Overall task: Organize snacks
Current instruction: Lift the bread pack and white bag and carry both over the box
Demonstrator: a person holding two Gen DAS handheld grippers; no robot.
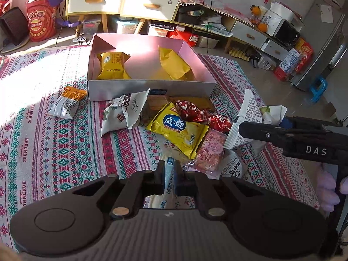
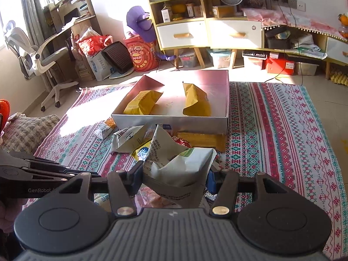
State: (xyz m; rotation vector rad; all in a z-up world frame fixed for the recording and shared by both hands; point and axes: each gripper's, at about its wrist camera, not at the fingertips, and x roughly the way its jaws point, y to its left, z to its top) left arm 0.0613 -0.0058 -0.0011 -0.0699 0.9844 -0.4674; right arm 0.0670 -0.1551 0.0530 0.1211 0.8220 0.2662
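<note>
Snacks (image 1: pixel 177 128) heaped just beside box (image 1: pixel 152 87) front wall; left tongs (image 1: pixel 169 167) pinching blue-white packet (image 1: pixel 167 180); right tongs (image 2: pixel 174 174) clamping white bag (image 2: pixel 180 167)

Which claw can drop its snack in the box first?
Probably the right claw. Its white bag is already lifted clear of the pile and points at the open box. The left claw pinches a blue-and-white packet lower down, behind the pile.
</note>
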